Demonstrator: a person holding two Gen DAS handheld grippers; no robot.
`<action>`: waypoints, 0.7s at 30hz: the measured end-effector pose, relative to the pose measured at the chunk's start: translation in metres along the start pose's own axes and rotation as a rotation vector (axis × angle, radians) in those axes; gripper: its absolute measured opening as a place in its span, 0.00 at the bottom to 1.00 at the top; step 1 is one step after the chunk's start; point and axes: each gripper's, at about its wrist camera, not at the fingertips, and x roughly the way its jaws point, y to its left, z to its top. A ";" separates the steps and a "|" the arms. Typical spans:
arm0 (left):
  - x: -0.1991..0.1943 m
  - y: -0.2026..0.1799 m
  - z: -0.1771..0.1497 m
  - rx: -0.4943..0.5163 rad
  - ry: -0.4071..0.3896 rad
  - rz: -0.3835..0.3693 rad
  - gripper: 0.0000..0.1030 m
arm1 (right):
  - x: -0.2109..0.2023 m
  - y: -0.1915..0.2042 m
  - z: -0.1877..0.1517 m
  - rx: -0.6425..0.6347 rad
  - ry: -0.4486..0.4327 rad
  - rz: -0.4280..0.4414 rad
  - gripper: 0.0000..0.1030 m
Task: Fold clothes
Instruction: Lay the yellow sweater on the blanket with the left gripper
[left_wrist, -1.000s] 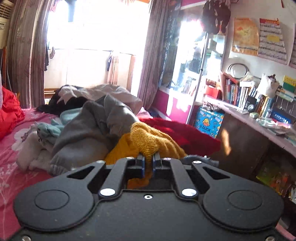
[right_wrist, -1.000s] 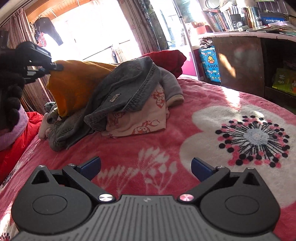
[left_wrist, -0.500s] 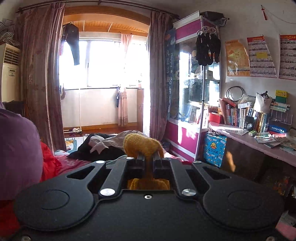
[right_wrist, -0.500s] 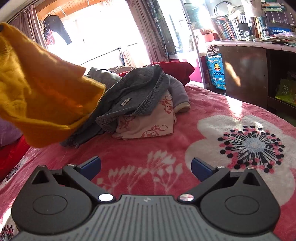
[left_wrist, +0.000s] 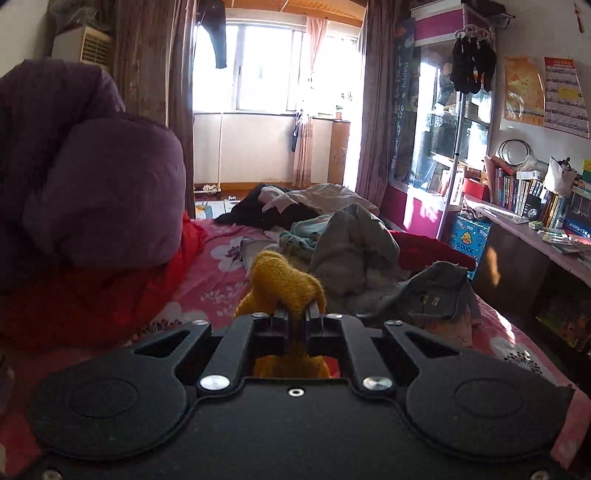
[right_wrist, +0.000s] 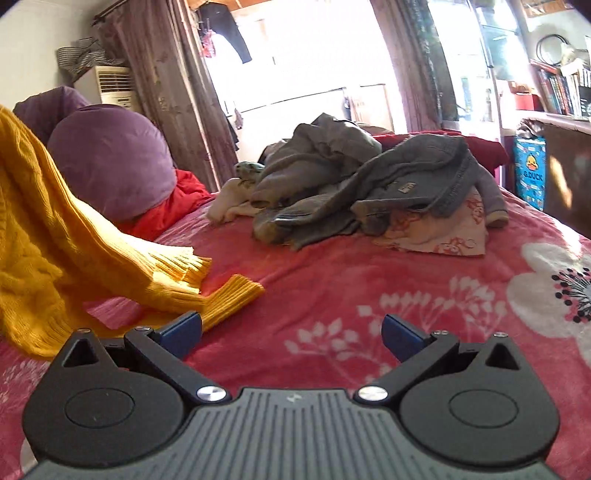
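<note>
My left gripper (left_wrist: 295, 319) is shut on a yellow knit sweater (left_wrist: 284, 280), bunched above and below the pinched pads. In the right wrist view that sweater (right_wrist: 66, 236) hangs down from the upper left, its ribbed cuffs resting on the pink floral bedspread (right_wrist: 332, 288). My right gripper (right_wrist: 291, 328) is open just above the bedspread, its left fingertip beside a cuff, with nothing between the fingers. A heap of clothes (right_wrist: 369, 184), grey garments over a cream printed piece, lies further back on the bed.
A purple pillow (right_wrist: 110, 162) and red bedding (right_wrist: 173, 206) sit at the left of the bed. A dark red blanket (left_wrist: 428, 251) lies behind the heap. A desk with books (left_wrist: 528, 206) and a blue duck box (left_wrist: 467, 243) stand at the right.
The left gripper has carried the sweater off the heap and back toward the left of the bed; its cuffs now touch the bedspread. The right gripper has shifted toward the cuffs, still open.
</note>
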 end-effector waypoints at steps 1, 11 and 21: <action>-0.013 0.008 -0.014 -0.045 0.007 0.001 0.04 | -0.003 0.004 -0.003 0.009 0.006 0.013 1.00; -0.095 0.088 -0.144 -0.415 0.087 0.076 0.05 | -0.032 0.046 -0.049 0.136 0.110 0.188 1.00; -0.125 0.138 -0.232 -0.519 0.146 0.163 0.05 | -0.083 0.091 -0.096 0.107 0.216 0.207 1.00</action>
